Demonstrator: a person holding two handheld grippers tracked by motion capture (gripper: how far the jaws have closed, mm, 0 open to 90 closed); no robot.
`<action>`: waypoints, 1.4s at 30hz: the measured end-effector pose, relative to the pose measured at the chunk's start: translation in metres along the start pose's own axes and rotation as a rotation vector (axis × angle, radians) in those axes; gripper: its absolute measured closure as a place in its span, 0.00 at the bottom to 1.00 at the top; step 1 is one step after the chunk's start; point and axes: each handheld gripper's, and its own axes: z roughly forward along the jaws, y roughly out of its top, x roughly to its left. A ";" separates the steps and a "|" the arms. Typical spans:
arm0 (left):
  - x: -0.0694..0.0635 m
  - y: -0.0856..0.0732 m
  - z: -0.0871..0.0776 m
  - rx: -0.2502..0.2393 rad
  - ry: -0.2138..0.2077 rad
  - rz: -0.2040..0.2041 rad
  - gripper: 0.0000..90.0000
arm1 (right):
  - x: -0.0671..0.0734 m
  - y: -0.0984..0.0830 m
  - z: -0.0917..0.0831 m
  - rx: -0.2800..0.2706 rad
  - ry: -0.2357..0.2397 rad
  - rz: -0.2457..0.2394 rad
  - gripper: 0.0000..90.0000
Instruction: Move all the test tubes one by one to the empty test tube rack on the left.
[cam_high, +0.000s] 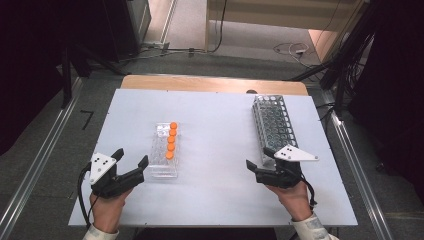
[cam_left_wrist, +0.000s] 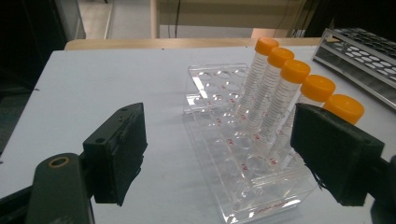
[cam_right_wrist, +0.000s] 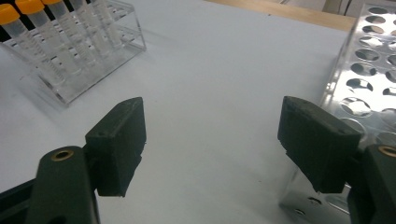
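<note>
Left gripper (cam_high: 132, 159): black, blocky jaws spread wide with nothing between them; flat, matte, faintly grainy pads; a grey three-cornered plate on top. It sits just left of the clear rack's near end, touching nothing.
Right gripper (cam_high: 259, 157): same black build; jaws wide apart and empty. It sits well to the right of the clear rack; its outer jaw is close beside the metal rack's near end, contact not clear.
Clear rack (cam_high: 161, 161): see-through hard plastic, box-shaped, glossy, with rows of round wells. It stands on the white tabletop left of centre, long side running away from the person. In the left gripper view (cam_left_wrist: 243, 186) it lies straight ahead between the jaws.
Tubes (cam_high: 171, 140): five slim, clear plastic cylinders with fine printed scale marks and smooth orange screw caps. They stand upright in a single file along the clear rack's right-hand row, from mid-rack toward the far end.
Metal rack (cam_high: 273, 119): shiny, silver-grey, long and rectangular, its top pierced with many round holes; well to the right of the clear rack and angled a little.
Tabletop (cam_high: 215, 125): flat, white, matte sheet; bare wood edge beyond the clear rack's far end.
</note>
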 end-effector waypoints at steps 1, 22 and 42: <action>0.001 0.000 0.000 0.002 0.004 -0.001 0.20 | -0.002 -0.001 -0.002 -0.002 -0.006 0.003 0.24; 0.016 -0.010 -0.005 0.019 0.044 -0.014 0.19 | -0.039 -0.027 -0.035 -0.006 -0.096 0.018 0.23; 0.028 -0.019 -0.004 0.038 0.078 -0.028 0.19 | -0.077 -0.049 -0.066 -0.020 -0.182 0.117 0.23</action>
